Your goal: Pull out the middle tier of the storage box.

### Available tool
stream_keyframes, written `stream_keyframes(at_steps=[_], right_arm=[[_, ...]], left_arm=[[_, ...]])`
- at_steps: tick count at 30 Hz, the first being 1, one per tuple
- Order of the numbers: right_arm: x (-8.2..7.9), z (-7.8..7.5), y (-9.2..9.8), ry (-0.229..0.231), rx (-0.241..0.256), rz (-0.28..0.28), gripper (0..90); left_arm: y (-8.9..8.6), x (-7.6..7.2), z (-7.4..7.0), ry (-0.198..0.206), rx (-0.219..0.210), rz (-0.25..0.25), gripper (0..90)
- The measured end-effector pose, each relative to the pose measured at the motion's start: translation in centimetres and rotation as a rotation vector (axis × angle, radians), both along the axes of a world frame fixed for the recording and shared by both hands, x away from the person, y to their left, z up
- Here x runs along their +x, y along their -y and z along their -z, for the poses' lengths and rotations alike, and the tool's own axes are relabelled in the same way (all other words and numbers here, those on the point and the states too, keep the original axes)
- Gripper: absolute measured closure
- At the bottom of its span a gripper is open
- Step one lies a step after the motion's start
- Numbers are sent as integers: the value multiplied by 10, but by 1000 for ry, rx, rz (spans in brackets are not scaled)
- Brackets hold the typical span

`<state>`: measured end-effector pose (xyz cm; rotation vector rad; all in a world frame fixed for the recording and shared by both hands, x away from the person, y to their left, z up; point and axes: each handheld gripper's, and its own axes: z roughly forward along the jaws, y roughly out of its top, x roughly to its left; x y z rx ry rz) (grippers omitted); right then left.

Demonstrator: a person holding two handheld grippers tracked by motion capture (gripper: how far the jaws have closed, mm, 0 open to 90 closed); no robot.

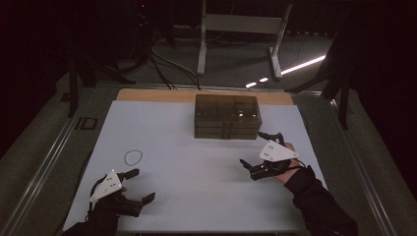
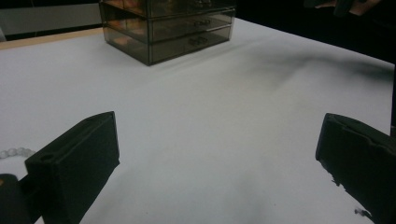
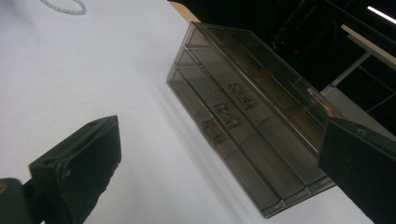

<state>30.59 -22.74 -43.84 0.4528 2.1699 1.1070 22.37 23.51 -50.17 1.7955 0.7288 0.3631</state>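
Observation:
A smoky clear drawer box (image 1: 226, 117) with three shut drawers stands at the middle back of the white mat (image 1: 187, 147). A small bead bracelet (image 1: 133, 157) lies flat at the left. My left gripper (image 1: 141, 185) rests open near the front left corner, just below and right of the bracelet, holding nothing. My right gripper (image 1: 253, 149) is open and empty too, a little in front of the box's right end. The left gripper view has the box (image 2: 168, 28) far ahead and the beads (image 2: 16, 152) at its left edge. The right gripper view looks at the drawer fronts (image 3: 233, 116).
The mat covers a wooden table (image 1: 147, 95) whose bare strip shows behind the box. Metal rails (image 1: 54, 147) run along both sides. Cables (image 1: 167, 64) and a white frame (image 1: 236, 29) stand on the dark floor beyond. The bracelet (image 3: 63, 5) shows far off in the right gripper view.

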Motion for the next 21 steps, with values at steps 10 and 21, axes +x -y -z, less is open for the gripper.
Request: stream_keyframes(at_steps=[10,21], right_arm=[[5,0,-7,33,-56,8,3],[15,5,-15,66,-134,25,3]], left_arm=[[1,0,0,-2,5,2,10],[0,0,0,-2,4,1,11]])
